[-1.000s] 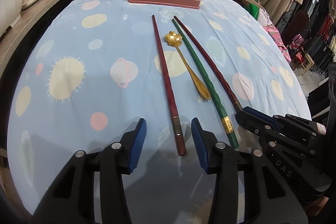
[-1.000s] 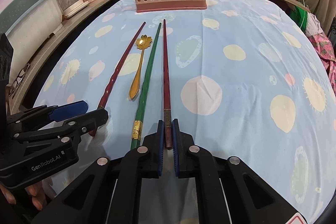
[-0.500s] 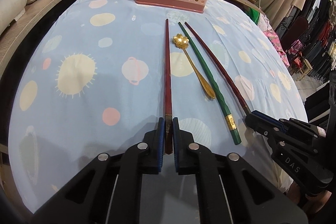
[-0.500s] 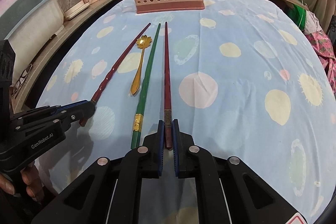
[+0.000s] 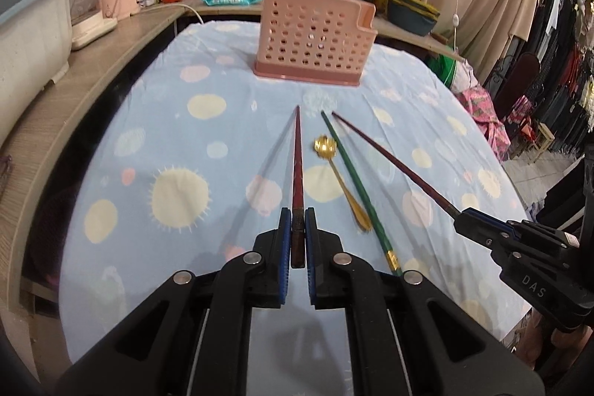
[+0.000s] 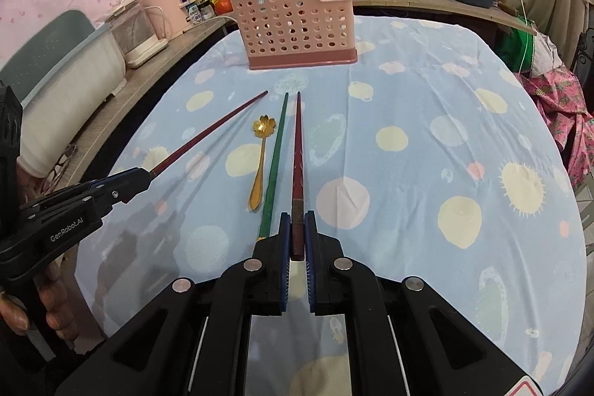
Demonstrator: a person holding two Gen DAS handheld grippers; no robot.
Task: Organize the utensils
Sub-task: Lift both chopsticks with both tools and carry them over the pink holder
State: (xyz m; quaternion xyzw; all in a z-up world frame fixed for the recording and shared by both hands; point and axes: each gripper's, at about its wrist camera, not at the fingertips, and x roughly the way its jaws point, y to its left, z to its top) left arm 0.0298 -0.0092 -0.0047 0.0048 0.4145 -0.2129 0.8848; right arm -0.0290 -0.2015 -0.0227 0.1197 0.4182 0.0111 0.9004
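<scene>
A red chopstick (image 5: pixel 297 173) is clamped by its thick butt end between the blue pads of the left gripper (image 5: pixel 296 232), lower centre of the left wrist view; its long axis runs straight up the frame, thin tip aimed at the pink perforated holder (image 5: pixel 313 38) at upper centre. Its shadow is thrown on the cloth to its left, so it appears lifted clear. A second red chopstick (image 6: pixel 297 169) is gripped the same way by the right gripper (image 6: pixel 296 234) in the right wrist view, long axis vertical in frame, tip toward the holder. Between the two, a green chopstick (image 6: pixel 274 166) is seen lying flat on the blue spotted tablecloth (image 6: pixel 427 143), pointing the same way, gold band at the near end (partly hidden by the gripper). Just to its left a gold flower-bowled spoon (image 6: pixel 261 162) is laid, bowl away from the camera. More chopsticks are seen standing in the holder.
</scene>
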